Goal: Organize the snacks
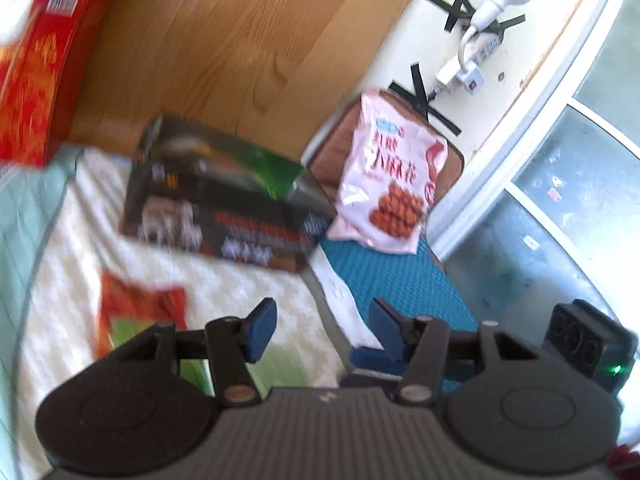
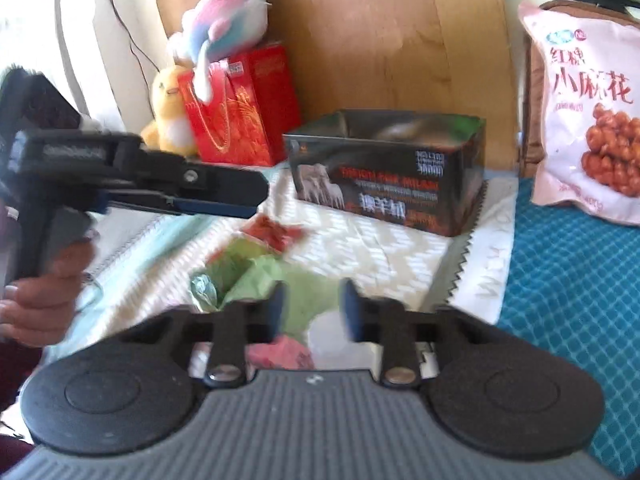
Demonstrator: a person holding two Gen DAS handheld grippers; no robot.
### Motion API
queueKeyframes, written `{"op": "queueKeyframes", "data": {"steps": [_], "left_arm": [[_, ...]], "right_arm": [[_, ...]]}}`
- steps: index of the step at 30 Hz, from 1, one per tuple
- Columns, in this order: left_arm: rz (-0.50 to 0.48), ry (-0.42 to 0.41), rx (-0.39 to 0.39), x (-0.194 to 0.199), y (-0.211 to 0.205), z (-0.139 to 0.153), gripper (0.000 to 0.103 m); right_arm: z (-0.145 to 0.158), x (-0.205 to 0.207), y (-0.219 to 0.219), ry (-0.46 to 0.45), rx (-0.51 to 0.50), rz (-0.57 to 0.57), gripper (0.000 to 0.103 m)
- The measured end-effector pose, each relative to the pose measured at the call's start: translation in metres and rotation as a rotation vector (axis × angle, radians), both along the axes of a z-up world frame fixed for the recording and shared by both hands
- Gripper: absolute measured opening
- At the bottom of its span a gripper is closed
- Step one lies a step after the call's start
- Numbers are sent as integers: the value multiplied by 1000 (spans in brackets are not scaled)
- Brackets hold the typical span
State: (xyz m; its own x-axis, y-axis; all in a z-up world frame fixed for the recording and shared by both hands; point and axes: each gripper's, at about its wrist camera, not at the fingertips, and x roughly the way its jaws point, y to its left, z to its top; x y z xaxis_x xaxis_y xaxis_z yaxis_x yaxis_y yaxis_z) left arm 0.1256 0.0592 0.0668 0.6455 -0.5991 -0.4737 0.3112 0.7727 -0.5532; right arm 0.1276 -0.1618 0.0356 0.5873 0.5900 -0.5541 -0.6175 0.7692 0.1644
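An open black box (image 1: 224,200) (image 2: 388,172) stands on the white patterned cloth against the wooden headboard. A pink snack bag (image 1: 390,176) (image 2: 588,116) leans upright to its right. Red and green snack packets (image 1: 140,320) (image 2: 264,256) lie on the cloth in front of the box. My left gripper (image 1: 320,326) is open and empty above the cloth's edge; it also shows from the side in the right wrist view (image 2: 248,196). My right gripper (image 2: 314,312) is open and empty, hovering over the green packets.
A red gift box (image 1: 36,76) (image 2: 244,108) with plush toys (image 2: 220,20) stands at the left. A teal mat (image 1: 400,276) (image 2: 576,280) lies on the right. A power strip (image 1: 476,60) is taped to the white wall.
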Motion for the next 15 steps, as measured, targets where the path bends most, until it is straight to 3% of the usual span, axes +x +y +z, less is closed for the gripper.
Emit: {"op": "queueKeyframes", "data": {"steps": [2, 4, 8, 13, 15], "left_arm": [[-10, 37, -1, -3, -6, -6, 52], [-16, 57, 24, -4, -14, -9, 52], [-63, 66, 47, -3, -36, -8, 52], [-84, 74, 102, 1, -65, -8, 52], [-55, 78, 94, 1, -64, -7, 52]], "right_arm": [[2, -4, -10, 0, 16, -40, 9], [2, -8, -29, 39, 66, -80, 7], [-20, -29, -68, 93, 21, -181, 7], [-19, -48, -92, 74, 60, -213, 12], [-10, -45, -85, 38, 90, -190, 20]]}}
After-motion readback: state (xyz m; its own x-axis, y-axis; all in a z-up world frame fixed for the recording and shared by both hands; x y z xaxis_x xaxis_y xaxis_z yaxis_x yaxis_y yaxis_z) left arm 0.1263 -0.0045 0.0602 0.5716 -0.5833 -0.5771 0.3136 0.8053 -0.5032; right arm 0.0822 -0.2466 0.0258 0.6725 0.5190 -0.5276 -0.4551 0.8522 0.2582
